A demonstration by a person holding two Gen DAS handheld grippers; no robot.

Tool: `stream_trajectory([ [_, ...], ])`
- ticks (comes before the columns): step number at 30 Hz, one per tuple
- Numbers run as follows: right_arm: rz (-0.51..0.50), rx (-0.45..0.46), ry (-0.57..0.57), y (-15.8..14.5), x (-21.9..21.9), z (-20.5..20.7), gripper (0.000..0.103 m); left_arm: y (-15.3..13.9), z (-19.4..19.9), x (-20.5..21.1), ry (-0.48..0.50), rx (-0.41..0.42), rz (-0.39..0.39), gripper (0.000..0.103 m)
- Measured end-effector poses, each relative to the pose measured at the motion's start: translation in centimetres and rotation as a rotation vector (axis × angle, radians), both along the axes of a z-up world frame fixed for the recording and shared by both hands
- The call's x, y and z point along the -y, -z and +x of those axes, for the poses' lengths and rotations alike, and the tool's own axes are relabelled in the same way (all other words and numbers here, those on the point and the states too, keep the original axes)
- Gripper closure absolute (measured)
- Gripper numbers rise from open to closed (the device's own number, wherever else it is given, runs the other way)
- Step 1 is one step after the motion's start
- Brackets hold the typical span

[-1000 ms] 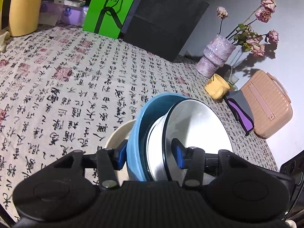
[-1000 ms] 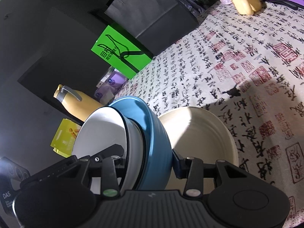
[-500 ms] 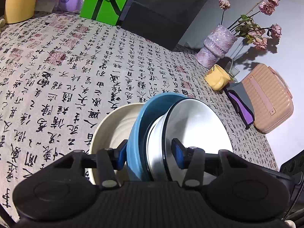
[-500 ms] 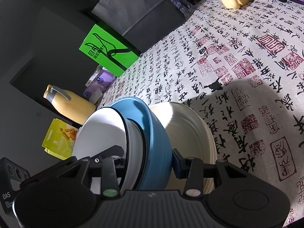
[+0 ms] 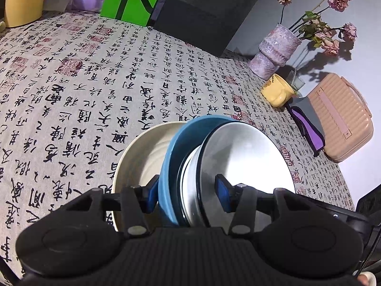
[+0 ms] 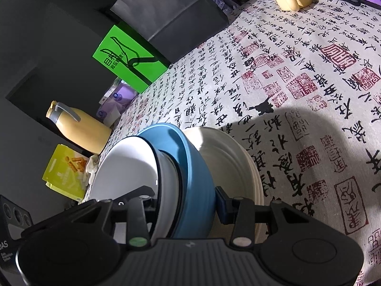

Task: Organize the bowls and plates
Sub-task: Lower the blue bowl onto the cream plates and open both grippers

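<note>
Lowered bowls [image 5: 214,162] now nearly meet cream plate [image 5: 142,157]; mug [image 5: 277,91] well apart.

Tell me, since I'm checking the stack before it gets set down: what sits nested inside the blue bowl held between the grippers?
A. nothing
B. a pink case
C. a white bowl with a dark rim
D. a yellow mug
C: the white bowl with a dark rim sits nested in the blue bowl, both clamped on edge by the left gripper and the right gripper.
</note>
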State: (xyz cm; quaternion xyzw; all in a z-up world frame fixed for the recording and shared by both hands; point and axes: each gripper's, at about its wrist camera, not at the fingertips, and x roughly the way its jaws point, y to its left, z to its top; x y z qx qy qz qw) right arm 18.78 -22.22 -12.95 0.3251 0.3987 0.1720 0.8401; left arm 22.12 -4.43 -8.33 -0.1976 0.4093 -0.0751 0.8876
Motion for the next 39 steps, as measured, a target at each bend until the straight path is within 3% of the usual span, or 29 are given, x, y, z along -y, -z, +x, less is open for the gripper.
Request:
stream_trajectory([
  [2, -0.004, 0.002, 0.002, 0.0, 0.0, 0.1, 0.061, -0.1, 0.0, 0.1, 0.008, 0.003, 0.001, 0.050],
  [4, 0.010, 0.001, -0.002, 0.0, 0.3, 0.1, 0.059, -0.2, -0.2, 0.1, 0.010, 0.004, -0.002, 0.036],
  [9, -0.012, 0.063, 0.007, -0.9, 0.6, -0.9, 0.037, -1.1, -1.1, -0.6, -0.021, 0.044, 0.014, 0.019],
  [12, -0.021, 0.117, 0.013, -1.7, 0.9, -1.9, 0.024, -1.7, -2.0, -1.1, -0.033, 0.080, 0.020, 0.015],
  [15, -0.023, 0.185, 0.018, -2.2, 1.3, -3.2, 0.007, -2.7, -3.7, -1.3, -0.032, 0.164, 0.046, 0.000],
  [17, -0.049, 0.235, 0.027, -2.6, 1.4, -4.4, 0.000, -3.4, -5.5, -1.1, -0.059, 0.262, 0.093, 0.000],
  [22, -0.239, 0.366, 0.061, -3.5, 0.6, -8.1, 0.000, -4.3, -9.4, -0.3, -0.107, 0.403, 0.241, 0.000],
  [32, -0.457, 0.512, 0.077, -5.0, -0.7, -16.1, 0.000, -3.9, -17.4, -0.5, -0.123, 0.480, 0.325, 0.000],
  [39, -0.532, 0.564, 0.079, -5.1, -1.3, -20.8, 0.000, -3.3, -22.3, -0.2, -0.106, 0.518, 0.366, 0.000],
])
